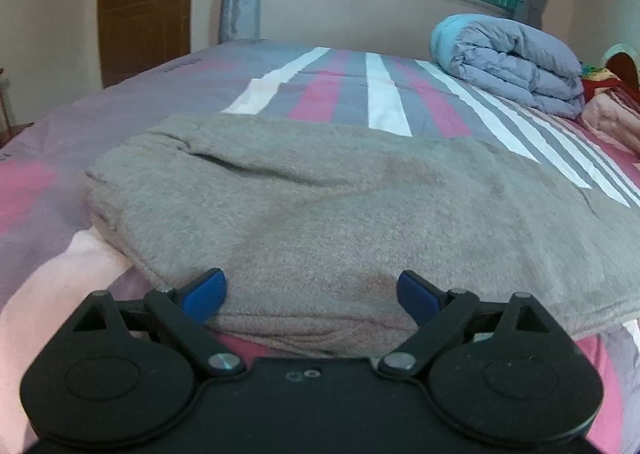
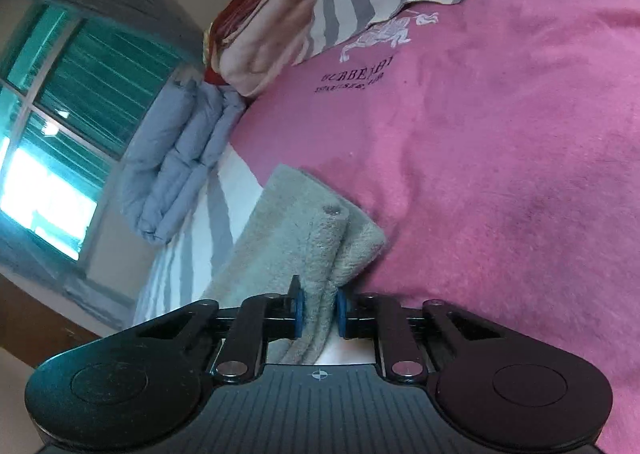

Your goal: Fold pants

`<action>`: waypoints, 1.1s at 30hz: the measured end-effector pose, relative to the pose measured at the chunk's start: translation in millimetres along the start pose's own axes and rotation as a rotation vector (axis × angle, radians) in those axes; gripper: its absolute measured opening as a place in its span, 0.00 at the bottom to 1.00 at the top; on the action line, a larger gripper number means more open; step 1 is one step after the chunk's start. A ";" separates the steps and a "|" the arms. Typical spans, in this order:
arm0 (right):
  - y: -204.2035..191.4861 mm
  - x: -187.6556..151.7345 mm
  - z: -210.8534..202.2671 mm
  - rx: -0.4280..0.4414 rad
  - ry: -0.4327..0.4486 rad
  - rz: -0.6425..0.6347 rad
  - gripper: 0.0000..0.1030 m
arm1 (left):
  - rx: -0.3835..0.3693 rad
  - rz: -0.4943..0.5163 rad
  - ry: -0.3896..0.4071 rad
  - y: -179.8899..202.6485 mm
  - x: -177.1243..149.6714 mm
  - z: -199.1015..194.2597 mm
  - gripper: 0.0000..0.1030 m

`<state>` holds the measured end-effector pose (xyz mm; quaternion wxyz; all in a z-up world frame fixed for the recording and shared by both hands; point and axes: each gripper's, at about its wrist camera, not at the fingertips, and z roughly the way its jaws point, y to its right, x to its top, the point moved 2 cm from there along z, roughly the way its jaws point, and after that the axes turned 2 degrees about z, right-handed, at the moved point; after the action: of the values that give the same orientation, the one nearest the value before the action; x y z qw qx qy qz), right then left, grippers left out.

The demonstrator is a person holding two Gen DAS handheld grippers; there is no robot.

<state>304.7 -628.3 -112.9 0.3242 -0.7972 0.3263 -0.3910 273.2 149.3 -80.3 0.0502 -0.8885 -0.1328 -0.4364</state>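
Observation:
The grey fleece pants [image 1: 328, 210] lie folded flat on the striped bed sheet [image 1: 328, 90], filling the middle of the left wrist view. My left gripper [image 1: 312, 294] is open, its blue pads on either side of the pants' near edge, low over the cloth. In the right wrist view, which is rolled sideways, my right gripper [image 2: 319, 312] is shut on a bunched end of the pants [image 2: 316, 238], with a small button visible on the cloth. The rest of the pants trails away behind the fold.
A folded blue-grey duvet [image 1: 516, 62] sits at the back right of the bed, also in the right wrist view [image 2: 180, 162]. Pink and red bedding [image 1: 612, 110] is piled at the right. A pink printed sheet area [image 2: 500, 134] lies beside the right gripper. A door and window stand behind.

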 end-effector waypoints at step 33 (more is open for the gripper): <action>-301.7 -340.4 73.8 0.282 -0.543 -0.818 0.14 | 0.077 -0.340 0.052 -106.1 -69.3 -91.5 0.93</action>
<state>283.0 -171.5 -55.9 0.3222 -0.8810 -0.1644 -0.3050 133.3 219.0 -81.6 0.0129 -0.8391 -0.2964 -0.4560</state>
